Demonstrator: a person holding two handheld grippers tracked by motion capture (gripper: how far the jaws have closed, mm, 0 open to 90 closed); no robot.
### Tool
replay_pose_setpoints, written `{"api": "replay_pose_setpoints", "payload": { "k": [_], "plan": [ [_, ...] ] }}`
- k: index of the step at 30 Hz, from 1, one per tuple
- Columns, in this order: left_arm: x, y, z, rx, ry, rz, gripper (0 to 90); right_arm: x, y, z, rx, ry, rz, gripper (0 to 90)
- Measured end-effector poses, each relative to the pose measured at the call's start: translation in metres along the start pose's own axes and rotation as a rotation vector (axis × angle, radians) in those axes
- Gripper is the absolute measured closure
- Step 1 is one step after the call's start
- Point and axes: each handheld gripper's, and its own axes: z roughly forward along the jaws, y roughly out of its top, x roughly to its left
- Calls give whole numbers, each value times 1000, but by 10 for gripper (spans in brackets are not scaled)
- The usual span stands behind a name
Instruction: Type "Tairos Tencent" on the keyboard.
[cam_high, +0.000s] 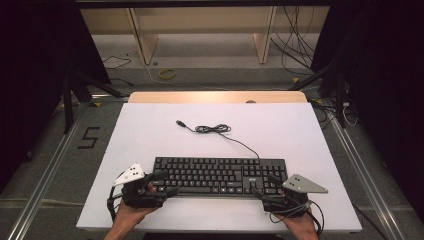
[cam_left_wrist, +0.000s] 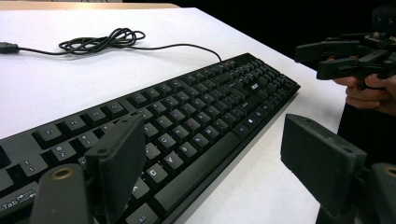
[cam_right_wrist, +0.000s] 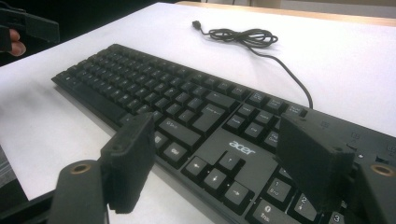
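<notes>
The keyboard lies at six o'clock on the white table, its cable coiled toward twelve. The left gripper and right gripper straddle its ends, jaws spread. Lifting it well likely means closing both evenly and level.

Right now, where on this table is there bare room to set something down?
Free: the white table left of the coiled cable, the stretch right of it behind the keyboard, and the front strip between both grippers. Crowded: the keyboard's two ends, where the left gripper and right gripper sit.
</notes>
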Motion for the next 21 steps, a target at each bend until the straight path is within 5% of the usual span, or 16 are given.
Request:
{"api": "replay_pose_setpoints", "payload": {
  "k": [12,21],
  "plan": [
    [2,0,0,10,18,-7,233,1,2,4,14,14,3,302],
    [10,1,-2,37,91,-13,253,6,17,23,62,62,-8,309]
  ]
}}
